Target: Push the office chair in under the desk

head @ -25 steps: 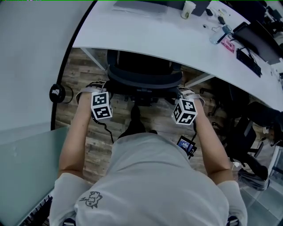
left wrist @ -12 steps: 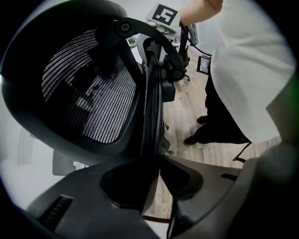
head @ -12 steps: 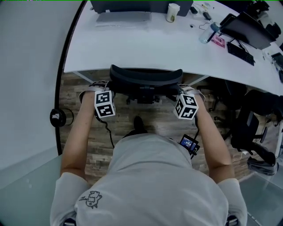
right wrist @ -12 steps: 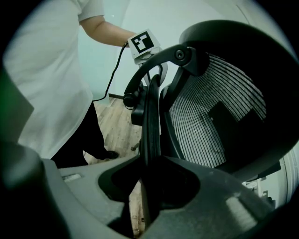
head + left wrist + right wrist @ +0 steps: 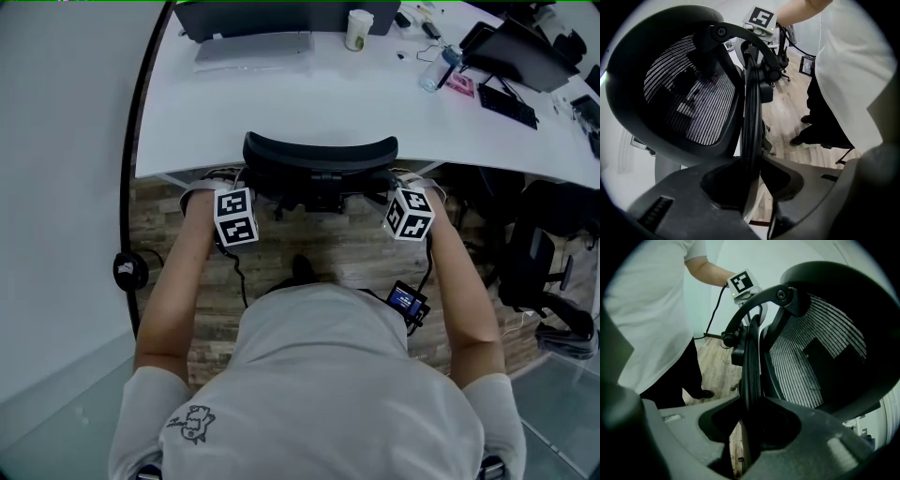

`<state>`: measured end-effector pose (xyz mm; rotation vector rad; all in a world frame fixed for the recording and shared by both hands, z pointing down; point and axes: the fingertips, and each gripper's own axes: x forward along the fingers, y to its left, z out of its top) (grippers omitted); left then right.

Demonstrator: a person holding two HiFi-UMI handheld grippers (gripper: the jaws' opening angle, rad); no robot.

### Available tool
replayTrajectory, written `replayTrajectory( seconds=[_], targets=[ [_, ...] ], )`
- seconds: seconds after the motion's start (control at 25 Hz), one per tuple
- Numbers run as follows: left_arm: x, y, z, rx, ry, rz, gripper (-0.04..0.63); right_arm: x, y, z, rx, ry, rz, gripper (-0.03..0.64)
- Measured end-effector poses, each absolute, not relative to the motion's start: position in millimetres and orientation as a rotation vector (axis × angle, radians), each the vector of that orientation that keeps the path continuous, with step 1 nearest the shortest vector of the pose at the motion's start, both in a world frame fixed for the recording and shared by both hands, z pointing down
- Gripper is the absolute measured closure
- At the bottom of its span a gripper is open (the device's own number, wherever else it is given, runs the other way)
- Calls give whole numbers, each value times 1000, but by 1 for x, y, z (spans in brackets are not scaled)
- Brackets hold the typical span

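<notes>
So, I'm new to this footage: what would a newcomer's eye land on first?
The black mesh-backed office chair stands out first, its backrest at the near edge of the white curved desk. The left gripper and right gripper clamp its backrest frame, one on either side.

We see a laptop point(image 5: 253, 45) with a white cup point(image 5: 357, 29) just right of it, and further right a clear bottle point(image 5: 439, 73) beside a pink packet point(image 5: 461, 86) and a black keyboard point(image 5: 507, 103). Lower down is a wood-plank floor point(image 5: 347, 251), where a second chair point(image 5: 539, 281) stands at the right. A small round black fitting point(image 5: 129, 270) sits at the left by the pale wall point(image 5: 56, 187).
</notes>
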<state>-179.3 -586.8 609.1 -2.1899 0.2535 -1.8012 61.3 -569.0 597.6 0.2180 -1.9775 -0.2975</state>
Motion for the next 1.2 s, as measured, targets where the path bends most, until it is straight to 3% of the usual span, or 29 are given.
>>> replayTrajectory(
  seconds=[0.76, 1.2],
  targets=[
    [-158, -596, 605, -2174, 341, -1749, 460, 85, -585, 594, 231, -1967, -338, 474],
    [-131, -573, 525, -2241, 633, -1487, 454, 116, -571, 531, 557, -2058, -263, 470]
  ],
)
